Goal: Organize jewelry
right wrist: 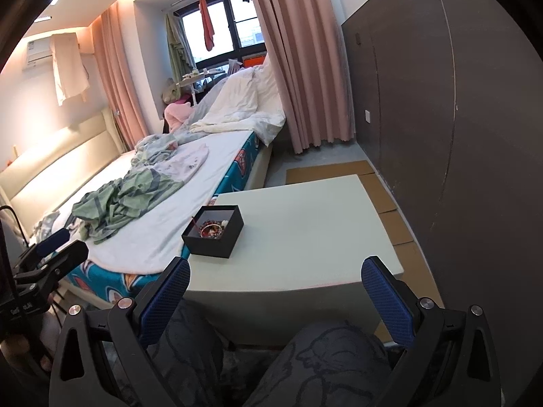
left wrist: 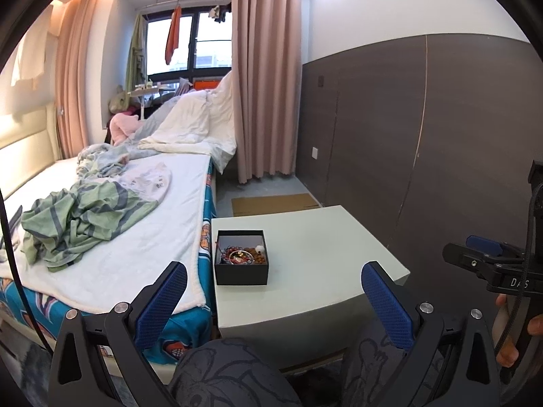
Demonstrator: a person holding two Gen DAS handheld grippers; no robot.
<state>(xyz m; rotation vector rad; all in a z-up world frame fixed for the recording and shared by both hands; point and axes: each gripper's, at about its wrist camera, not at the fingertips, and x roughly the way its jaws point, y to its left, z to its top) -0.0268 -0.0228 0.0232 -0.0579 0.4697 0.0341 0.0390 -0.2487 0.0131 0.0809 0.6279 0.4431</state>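
A small black open box [left wrist: 241, 273] stands near the left edge of a pale table [left wrist: 322, 264]. It holds a heap of jewelry [left wrist: 241, 254]: red and brown bead strands and a round metal piece. The box [right wrist: 213, 239] and its jewelry [right wrist: 212, 229] also show in the right wrist view. My left gripper [left wrist: 274, 288] is open and empty, held back over the table's near edge. My right gripper [right wrist: 275, 283] is open and empty, also short of the table [right wrist: 305, 224]. Each gripper shows at the edge of the other's view.
A bed [left wrist: 112, 224] with crumpled green and white bedding [left wrist: 81, 217] touches the table's left side. A dark panelled wall [left wrist: 424, 135] runs along the right. Cardboard sheets [right wrist: 387, 196] lie on the floor beyond the table. The person's knees [left wrist: 234, 373] are below the grippers.
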